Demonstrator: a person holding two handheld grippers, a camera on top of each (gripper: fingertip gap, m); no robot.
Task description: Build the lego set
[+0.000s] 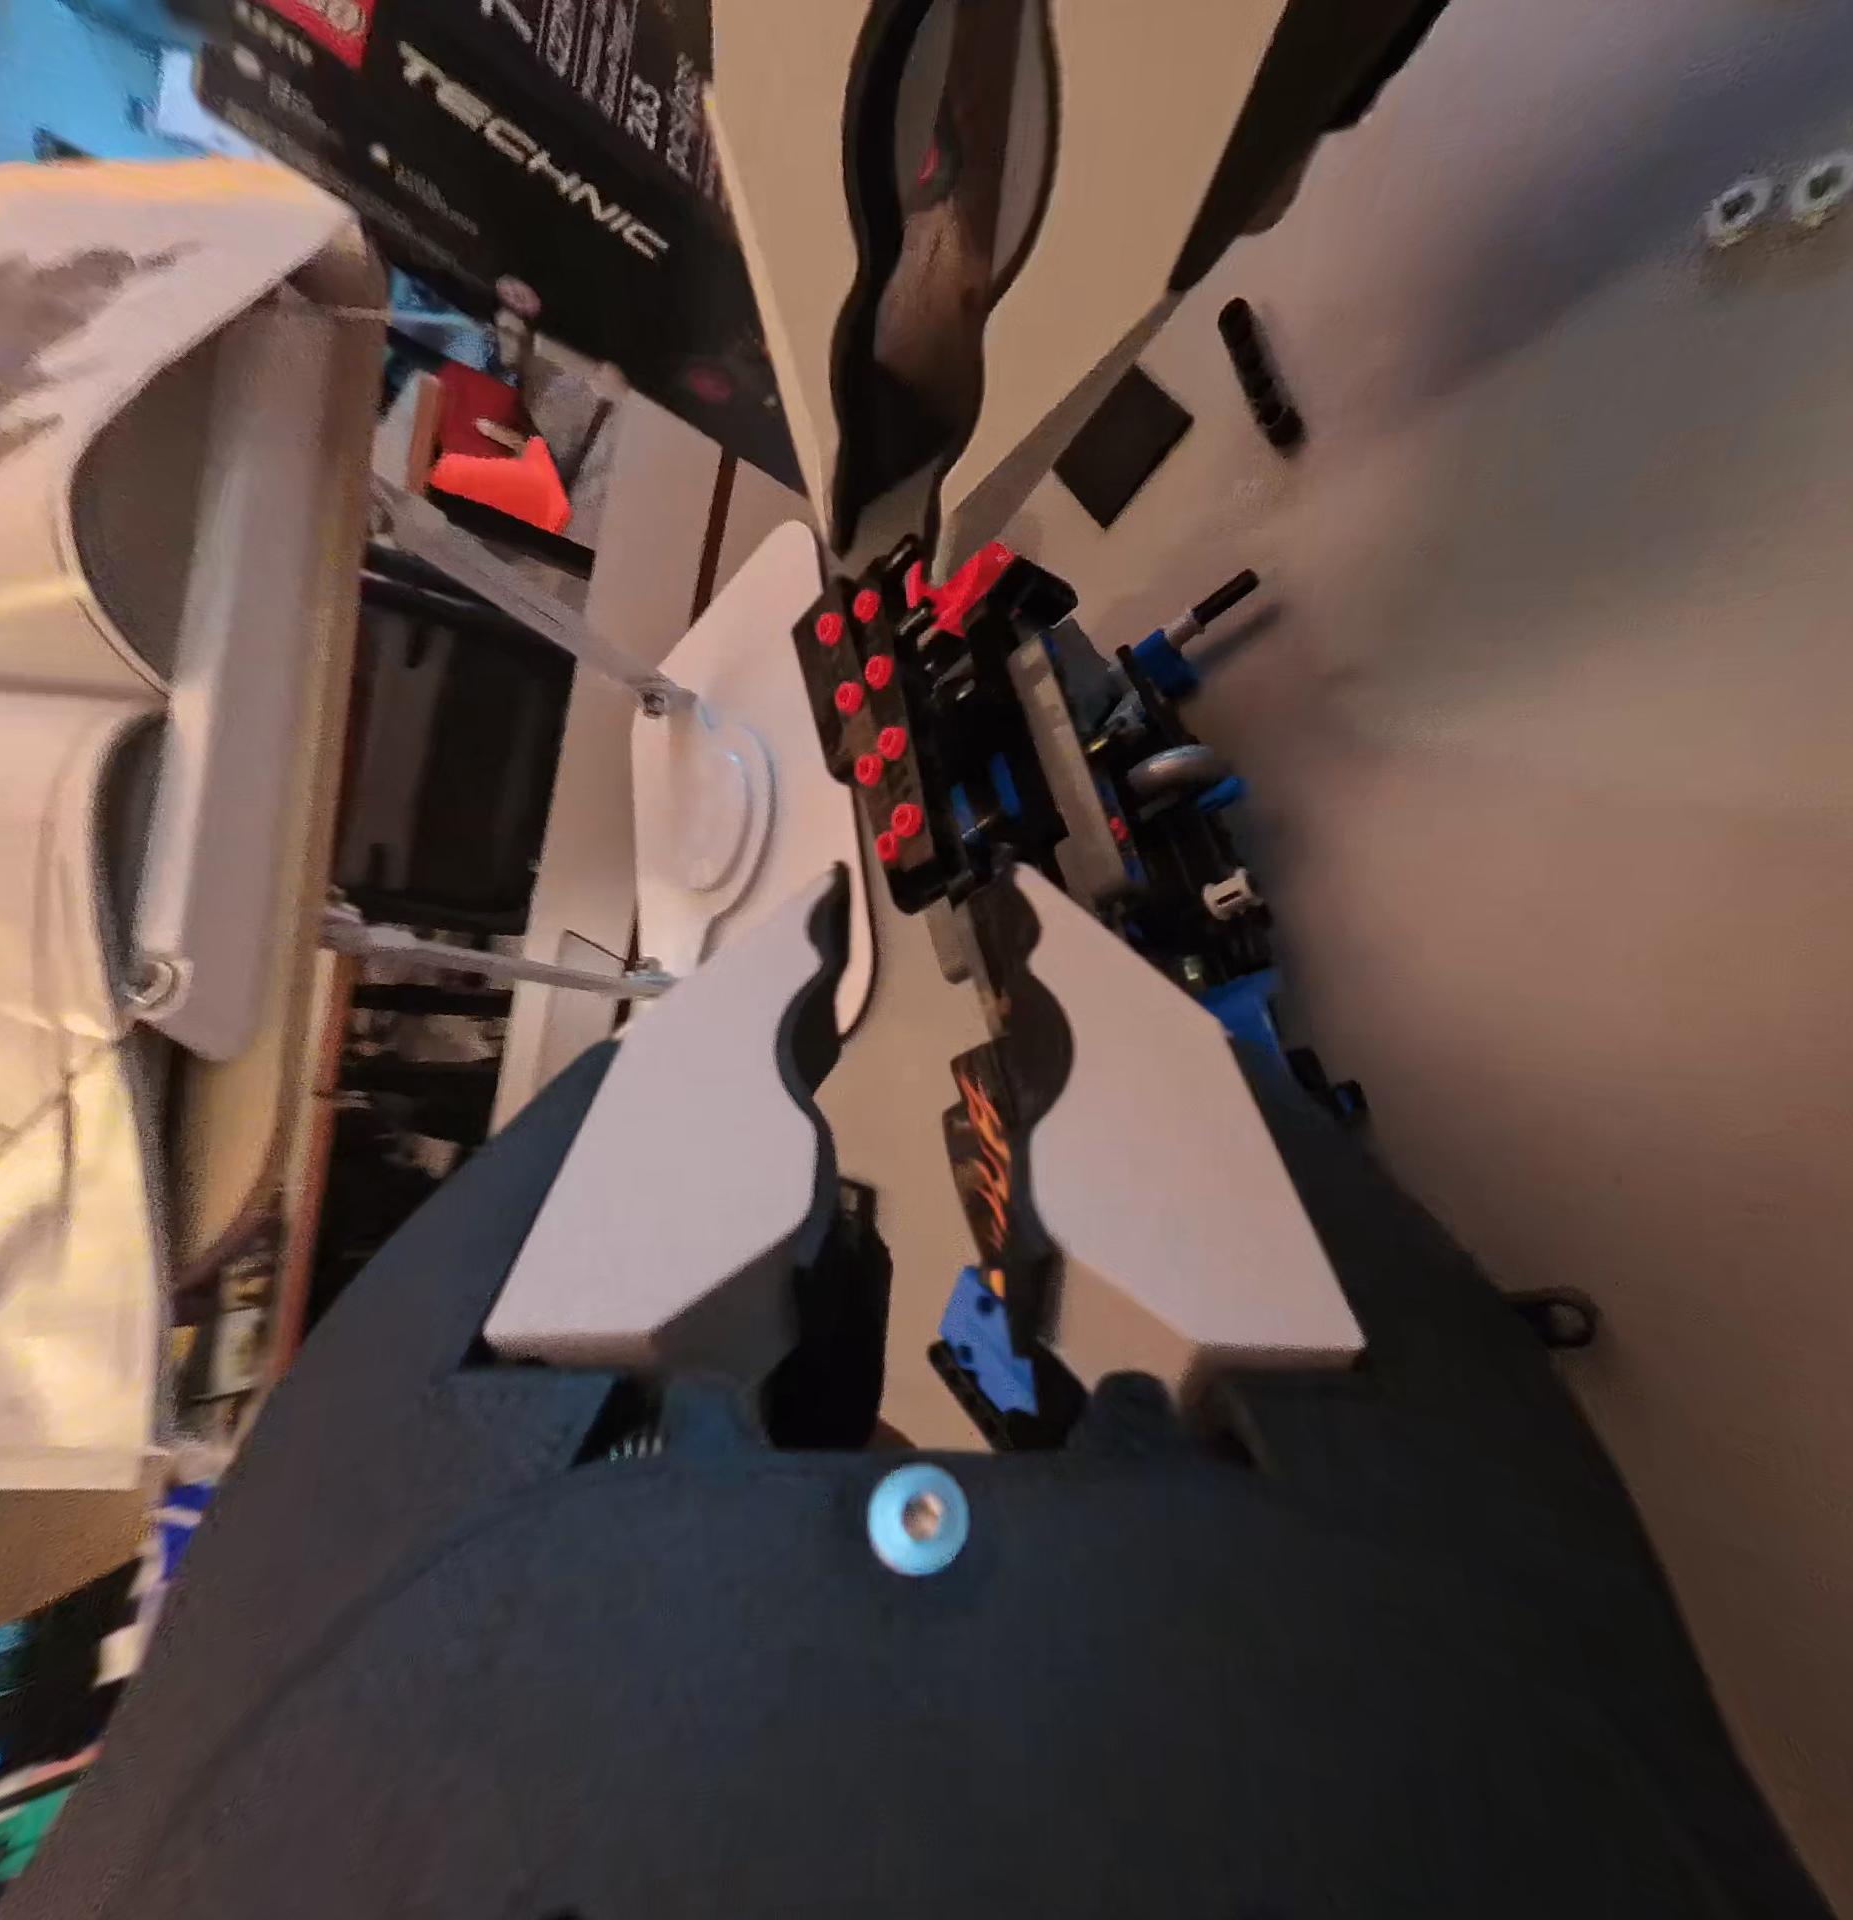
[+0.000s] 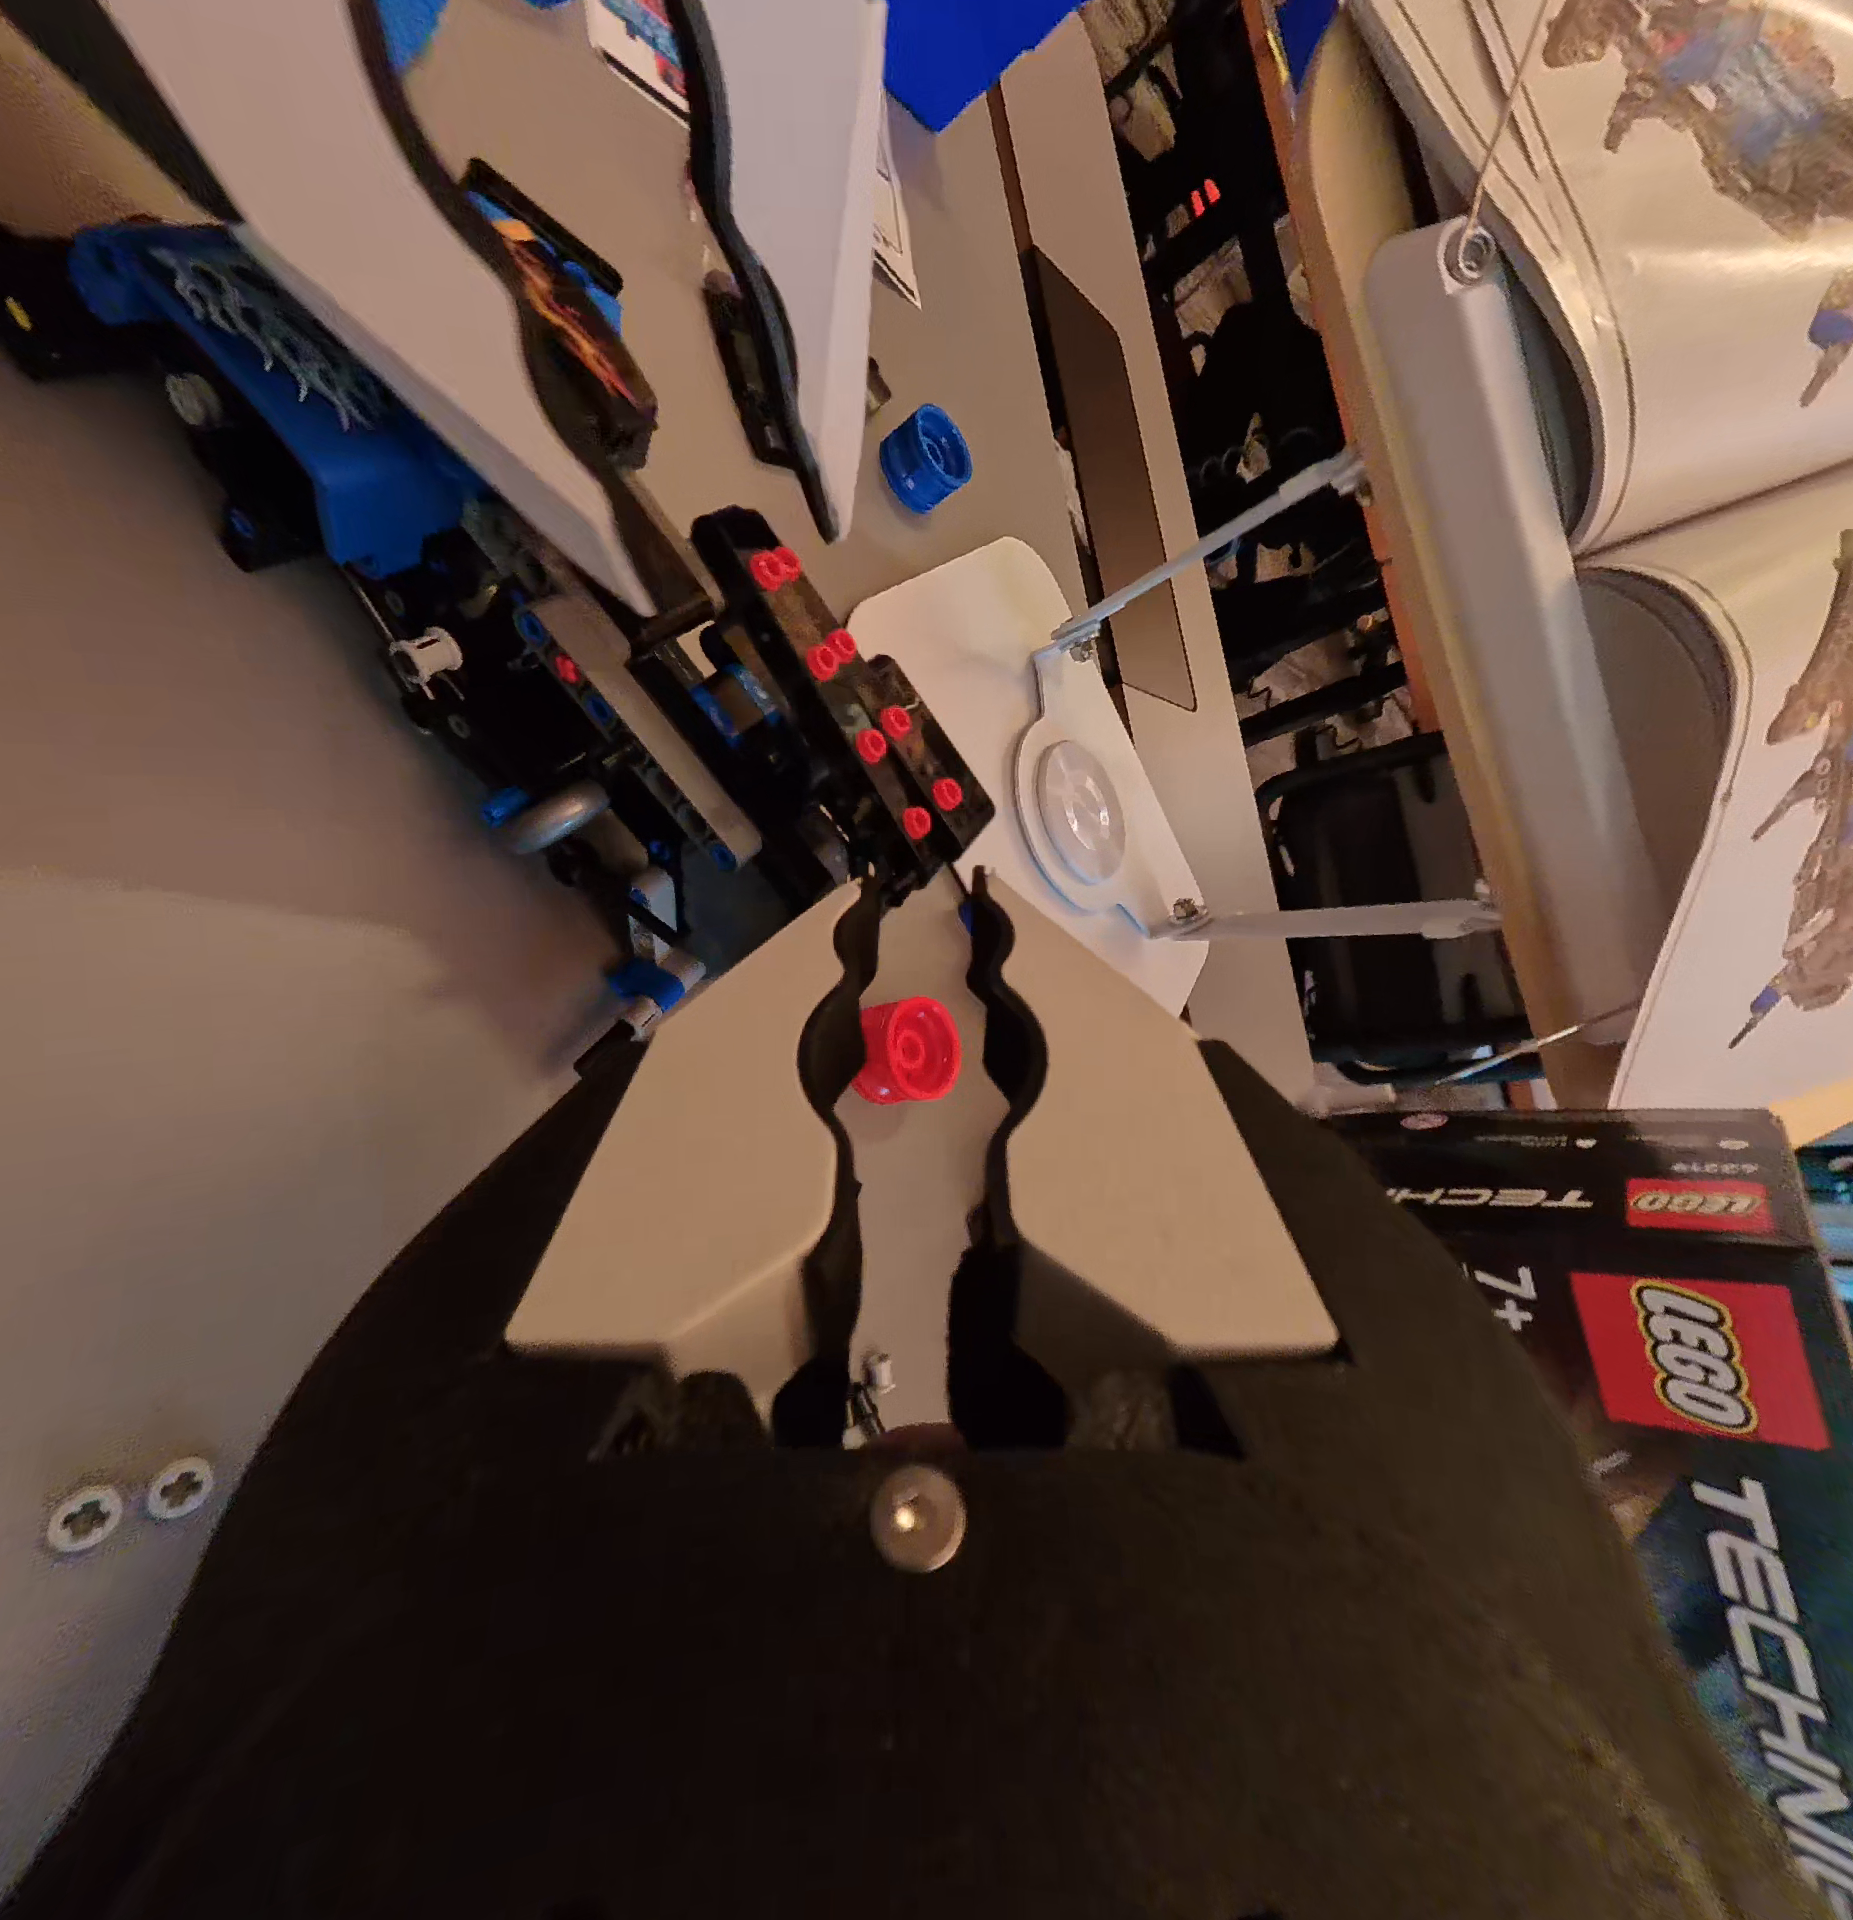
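Note:
The part-built black and blue lego model (image 1: 1047, 727) stands on the pale table (image 1: 1524, 831). Its black plate with red pins (image 1: 870, 727) faces away from the table. My left gripper (image 1: 927, 883) is open around the model's black flame-sticker panel (image 1: 989, 1143), which lies against one finger pad only. My right gripper (image 2: 922, 888) has its tips closed on the model's black end (image 2: 901, 873); in the left wrist view it (image 1: 896, 545) meets the model beside a red piece (image 1: 953, 597). The model (image 2: 693, 707) and the left gripper (image 2: 735, 561) also show in the right wrist view.
A red wheel hub (image 2: 906, 1049) and a blue one (image 2: 927, 457) lie loose on the table. A black beam (image 1: 1260, 374) and a flat black piece (image 1: 1124, 447) lie nearby. The lego box (image 2: 1680, 1403), a white stand base (image 2: 1078, 810) and an open instruction booklet (image 2: 1732, 312) border the area. The left gripper's tips are roughly 7 cm from the right gripper's. The red wheel hub (image 2: 906, 1049) sits 9 cm or so from the ends of my right fingers.

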